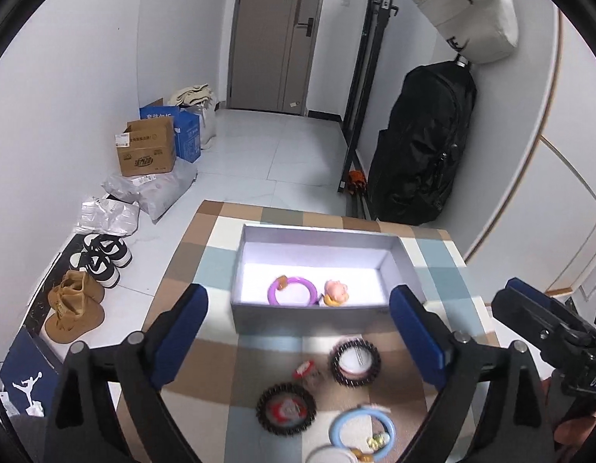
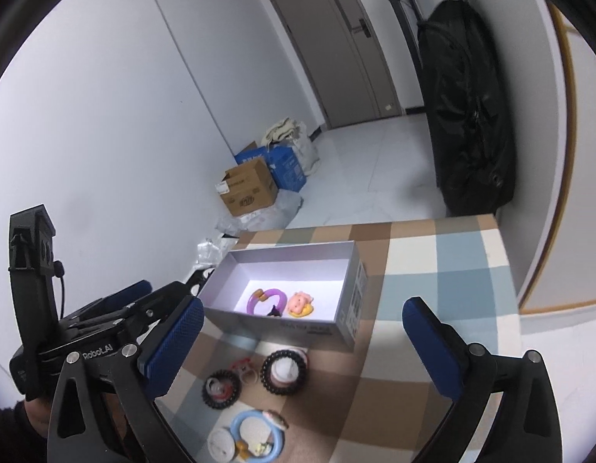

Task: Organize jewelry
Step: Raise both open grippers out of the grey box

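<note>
An open grey box stands on the checked tablecloth. Inside it lie a purple bracelet and a pink pig charm. In front of the box lie two dark beaded bracelets, a small red piece, a blue bracelet and a white round piece. My left gripper is open above these, nothing between its fingers. My right gripper is open too, empty.
The table ends near a white wall at the right. Beyond it are a tiled floor, cardboard boxes, shoes, a black bag and a door. The left gripper's body shows at the right wrist view's left.
</note>
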Action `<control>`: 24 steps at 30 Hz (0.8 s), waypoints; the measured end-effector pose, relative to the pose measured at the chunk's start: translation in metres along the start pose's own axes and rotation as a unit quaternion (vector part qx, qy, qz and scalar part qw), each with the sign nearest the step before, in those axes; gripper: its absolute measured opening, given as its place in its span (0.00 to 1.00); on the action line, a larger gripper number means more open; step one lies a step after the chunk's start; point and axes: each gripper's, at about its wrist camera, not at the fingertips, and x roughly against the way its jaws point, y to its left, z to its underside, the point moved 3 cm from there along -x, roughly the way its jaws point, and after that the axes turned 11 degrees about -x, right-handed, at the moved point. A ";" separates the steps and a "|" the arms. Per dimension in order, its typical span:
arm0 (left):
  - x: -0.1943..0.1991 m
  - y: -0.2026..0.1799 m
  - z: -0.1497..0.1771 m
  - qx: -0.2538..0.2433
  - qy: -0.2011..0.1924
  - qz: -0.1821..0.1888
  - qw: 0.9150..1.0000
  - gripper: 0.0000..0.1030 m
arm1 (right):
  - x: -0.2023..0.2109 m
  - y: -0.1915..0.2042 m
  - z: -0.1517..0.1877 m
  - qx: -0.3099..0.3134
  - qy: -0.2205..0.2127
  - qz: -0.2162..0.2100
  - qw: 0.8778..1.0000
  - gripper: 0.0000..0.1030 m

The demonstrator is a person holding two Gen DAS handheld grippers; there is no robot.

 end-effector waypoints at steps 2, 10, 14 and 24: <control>0.004 -0.002 0.004 -0.007 -0.005 -0.008 1.000 0.91 | 0.007 0.002 0.007 0.007 -0.002 0.005 1.000 1.00; 0.014 -0.006 0.027 -0.016 0.010 0.017 1.000 0.92 | 0.020 0.002 0.024 0.019 0.001 0.022 1.000 1.00; 0.009 0.000 0.045 -0.009 0.043 0.042 0.998 0.92 | 0.023 -0.002 0.028 0.025 0.000 0.030 0.999 1.00; 0.003 -0.017 0.072 -0.024 0.096 0.092 0.991 0.92 | 0.014 -0.011 0.048 0.019 0.039 0.051 0.998 1.00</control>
